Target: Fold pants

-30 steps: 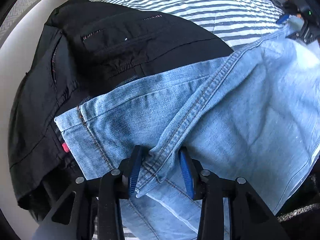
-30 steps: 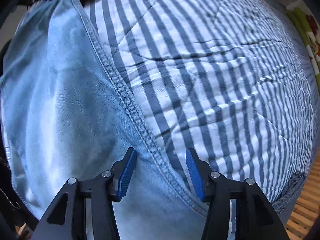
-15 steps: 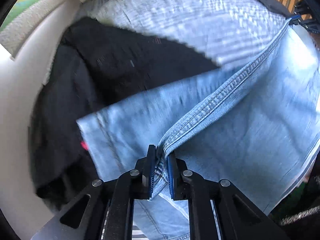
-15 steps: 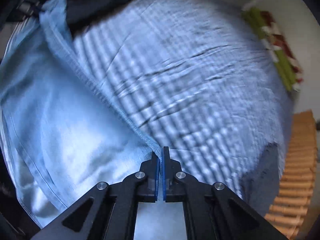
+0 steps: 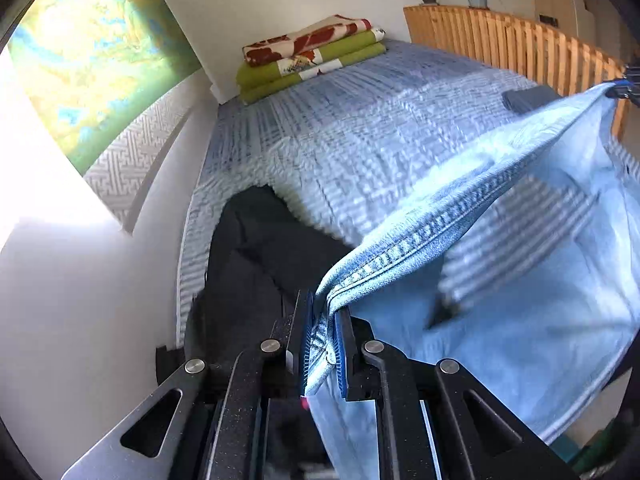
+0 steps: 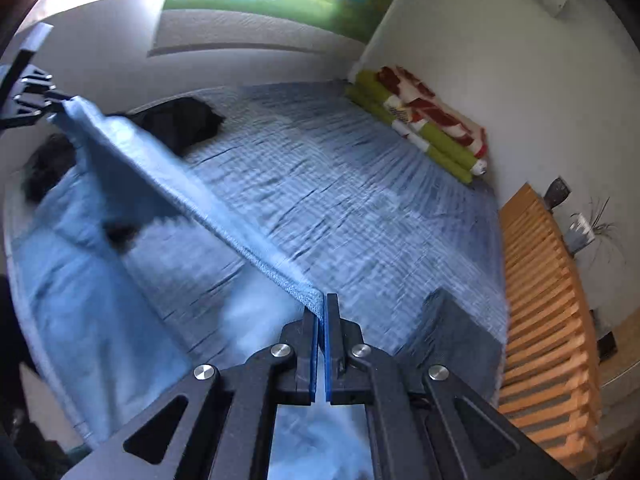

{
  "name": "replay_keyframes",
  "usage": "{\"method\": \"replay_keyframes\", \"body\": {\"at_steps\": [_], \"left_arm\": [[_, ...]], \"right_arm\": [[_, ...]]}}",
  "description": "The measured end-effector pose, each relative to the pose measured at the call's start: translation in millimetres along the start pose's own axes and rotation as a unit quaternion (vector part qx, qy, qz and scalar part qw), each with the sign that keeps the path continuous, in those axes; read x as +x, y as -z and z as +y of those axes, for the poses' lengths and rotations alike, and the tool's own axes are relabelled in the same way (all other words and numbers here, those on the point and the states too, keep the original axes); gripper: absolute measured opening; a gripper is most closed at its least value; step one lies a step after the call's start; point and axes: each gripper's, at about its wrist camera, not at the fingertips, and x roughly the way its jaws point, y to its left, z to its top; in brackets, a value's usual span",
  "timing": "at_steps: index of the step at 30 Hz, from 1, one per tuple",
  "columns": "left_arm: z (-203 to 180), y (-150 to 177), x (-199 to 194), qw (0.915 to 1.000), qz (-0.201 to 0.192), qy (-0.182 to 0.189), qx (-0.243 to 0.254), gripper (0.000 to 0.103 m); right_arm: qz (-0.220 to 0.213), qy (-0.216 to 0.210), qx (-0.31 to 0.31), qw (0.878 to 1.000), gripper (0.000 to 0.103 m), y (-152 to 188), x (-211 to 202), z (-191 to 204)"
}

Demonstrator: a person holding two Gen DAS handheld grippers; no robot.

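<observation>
Light blue jeans point(image 5: 520, 288) hang stretched between both grippers above the striped bed point(image 5: 360, 128). My left gripper point(image 5: 324, 312) is shut on one end of the thick seamed edge. My right gripper point(image 6: 322, 312) is shut on the other end of that edge, and the jeans point(image 6: 100, 280) drape down to its left. The seam point(image 6: 192, 196) runs taut up to the left gripper point(image 6: 36, 100) at the far left of the right wrist view. The right gripper point(image 5: 624, 84) shows at the far right edge of the left wrist view.
Black pants point(image 5: 256, 256) lie at the bed's near left edge, also visible as black pants point(image 6: 176, 120). Folded green and red blankets point(image 5: 312, 60) sit at the far end. A grey folded garment point(image 6: 448, 332) lies near the wooden slatted rail point(image 6: 552, 320). Walls border the bed.
Both grippers closed on the jeans' seamed edge, then lifted it high off the bed. The views now tilt up to show the room and the jeans hanging.
</observation>
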Motion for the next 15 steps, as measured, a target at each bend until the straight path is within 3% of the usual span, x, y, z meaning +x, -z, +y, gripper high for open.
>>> {"method": "replay_keyframes", "body": {"at_steps": [2,5,8,10,12,15], "left_arm": [[-16,41,3,0.9997,0.022,0.006,-0.009,0.011],[-41,116,16,0.9956,0.076,0.051,-0.023,0.013],[-73,182,41,0.9772,0.169,0.122,-0.041,0.019],[-86,205,51,0.9668,0.200,0.148,-0.057,0.025],[-90,215,50,0.9622,0.201,0.168,-0.074,0.033],[-79,217,41,0.9601,0.183,0.182,-0.108,0.038]], "right_arm": [[0.021,-0.043,-0.005,0.999,0.002,30,-4,33],[0.082,-0.094,-0.046,0.991,0.002,81,9,92],[0.169,-0.139,-0.064,0.974,0.002,134,38,133],[0.223,-0.157,-0.081,0.959,0.005,156,54,151],[0.251,-0.152,-0.100,0.951,0.007,160,57,160],[0.233,-0.171,-0.092,0.953,0.015,134,41,154]]}}
